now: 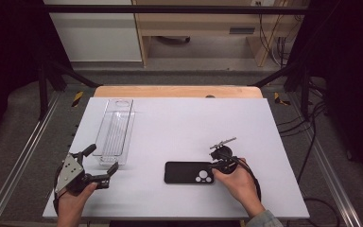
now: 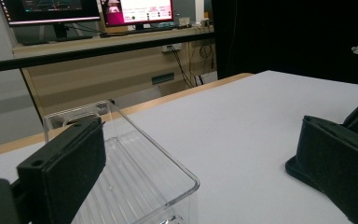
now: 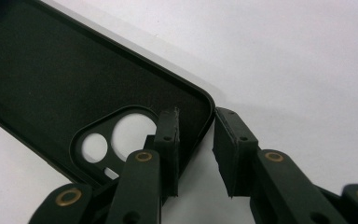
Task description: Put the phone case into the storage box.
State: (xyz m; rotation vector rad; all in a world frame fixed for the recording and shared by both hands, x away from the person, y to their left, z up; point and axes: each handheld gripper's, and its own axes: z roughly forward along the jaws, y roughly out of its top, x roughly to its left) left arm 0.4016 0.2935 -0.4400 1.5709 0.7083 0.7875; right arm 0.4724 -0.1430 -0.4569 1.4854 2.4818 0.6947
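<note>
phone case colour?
Black, maybe very dark green: the phone case shows best in the right gripper view.

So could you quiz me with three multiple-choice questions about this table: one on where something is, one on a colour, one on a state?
1. Where is the clear tray?
A. left side of the table
B. right side
C. on the floor

2. What colour is the phone case?
A. white
B. black
C. red

3. How do the right gripper's fingers stand at the case?
A. far above it
B. either side of its end wall
C. under the tray

Answers:
1 A, the high view shows it near the left gripper.
2 B, it looks black against the white table.
3 B, the right gripper view shows one finger inside the case, one outside.
</note>
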